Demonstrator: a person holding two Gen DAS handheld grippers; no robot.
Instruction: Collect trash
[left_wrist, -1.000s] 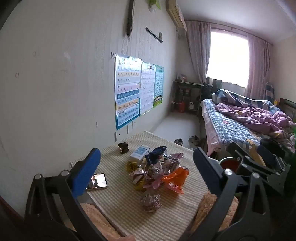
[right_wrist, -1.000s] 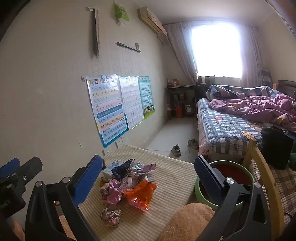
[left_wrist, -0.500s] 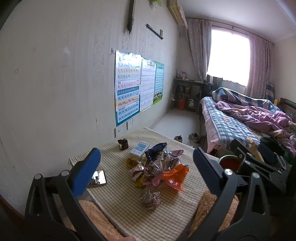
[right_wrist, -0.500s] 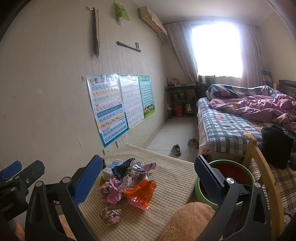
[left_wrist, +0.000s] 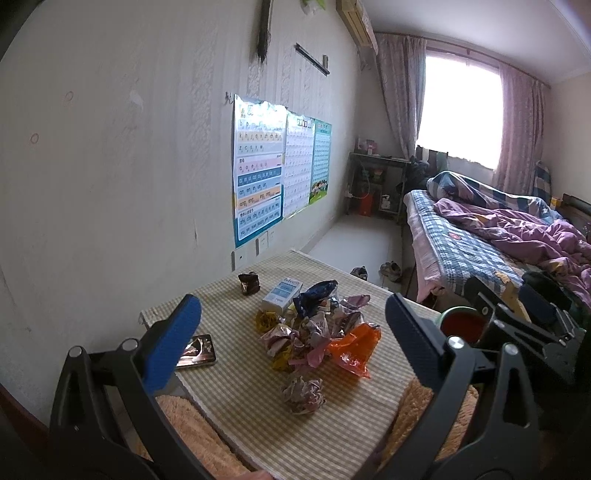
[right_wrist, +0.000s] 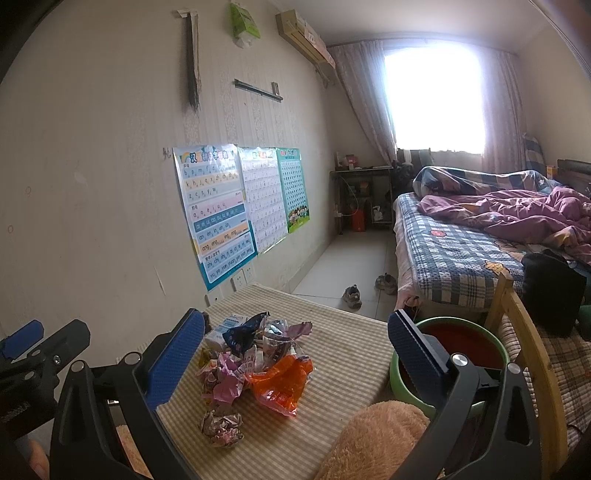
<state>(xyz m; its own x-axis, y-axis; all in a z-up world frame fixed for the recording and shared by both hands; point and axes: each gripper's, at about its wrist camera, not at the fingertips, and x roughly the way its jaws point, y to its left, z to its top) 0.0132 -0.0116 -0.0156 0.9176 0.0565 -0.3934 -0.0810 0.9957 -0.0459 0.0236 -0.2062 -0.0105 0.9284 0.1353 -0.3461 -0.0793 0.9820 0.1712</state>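
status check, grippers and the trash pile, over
Left gripper open, empty. Right gripper open, empty. Wrapper pile untouched on table, green bin beside it. Phone near pile; nothing blocking.

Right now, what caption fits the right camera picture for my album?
Open right gripper hovers above a wrapper pile beside a green bin.

Both views look from above the near edge of the surface (left_wrist: 236, 406), facing across it toward the far window (right_wrist: 436, 99) and the bed (left_wrist: 465, 251). The left view sits further left, nearer the wall, and takes in the phone (left_wrist: 197, 350). The right view sits further right, close over the green bin (right_wrist: 491, 343). Both share the wrapper pile (left_wrist: 317, 328), the wall posters (right_wrist: 221, 210) and the bed.
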